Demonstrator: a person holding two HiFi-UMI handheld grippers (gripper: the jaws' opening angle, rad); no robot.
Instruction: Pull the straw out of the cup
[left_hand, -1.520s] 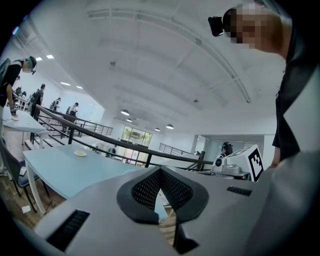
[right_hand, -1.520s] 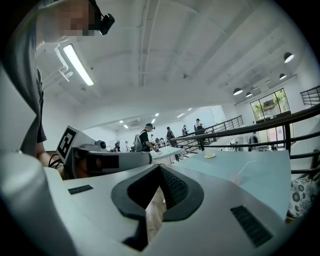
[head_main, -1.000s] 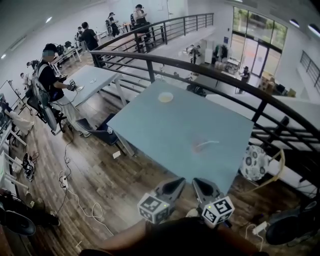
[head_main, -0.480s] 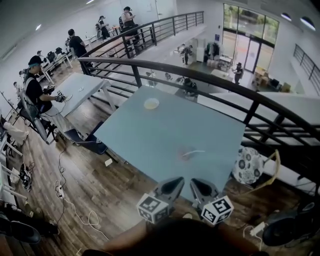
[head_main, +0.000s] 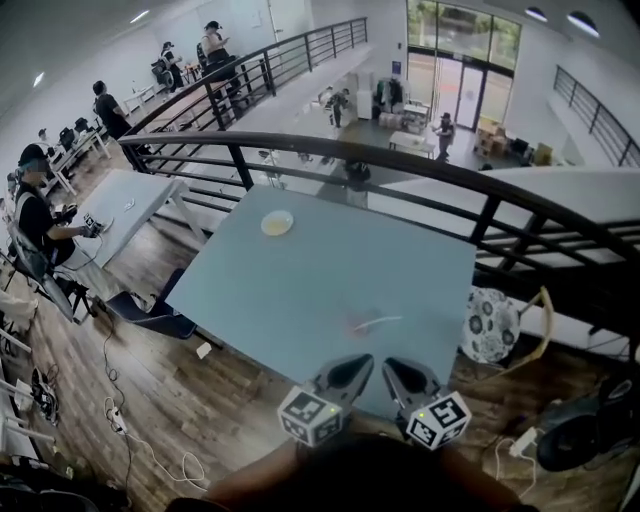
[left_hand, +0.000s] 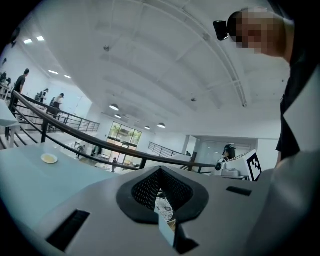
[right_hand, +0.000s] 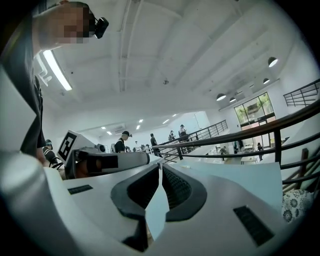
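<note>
The cup (head_main: 362, 323), clear with a reddish tinge, sits on the pale blue table (head_main: 300, 280) close to its near edge and toward the right corner. The white straw (head_main: 386, 320) pokes out of it toward the right edge. At this size I cannot tell whether the cup stands or lies. The left tongs (head_main: 360, 363) and the right tongs (head_main: 391, 365) are side by side at the near edge, just short of the cup, pointing across the table. Both are closed, tips meeting, with nothing between them. A small round plate (head_main: 277, 222) lies near the far left corner, well apart from the cup. A dark railing (head_main: 400, 160) curves behind the far edge, and a patterned stool (head_main: 490, 323) stands off the right edge.
</note>
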